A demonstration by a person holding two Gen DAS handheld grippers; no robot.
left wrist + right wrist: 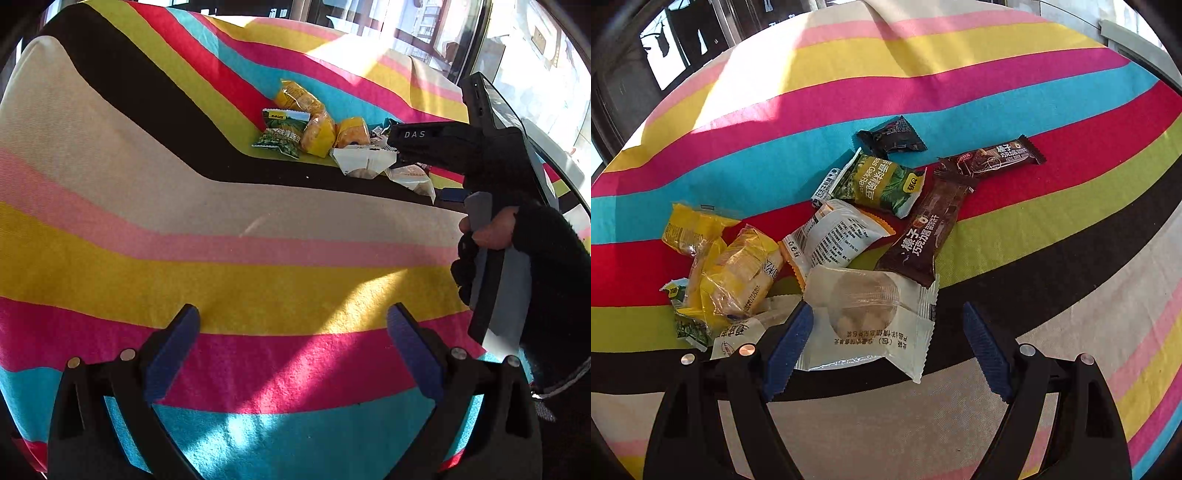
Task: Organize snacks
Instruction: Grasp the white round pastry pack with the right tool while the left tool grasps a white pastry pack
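Observation:
A heap of snack packets lies on a striped cloth [1015, 229]. My right gripper [888, 314] hovers over its near edge, open. A white packet with a round biscuit [871, 317] lies between the blue pads; the left pad overlaps its edge and the right pad stands apart from it. Beyond it lie a long brown chocolate bar [923, 236], a second brown bar [993, 157], a green pea packet [882, 184], a small black packet [890, 136], a white printed packet [834, 236] and yellow packets [738, 273]. My left gripper [293, 314] is open over bare cloth, well short of the snack pile [317, 129].
In the left wrist view a hand [491, 229] in a dark sleeve holds the right tool's black body [436, 144] over the pile's right side. Bright windows [424, 22] stand beyond the cloth's far edge. Sunlight and shadow patches cross the stripes.

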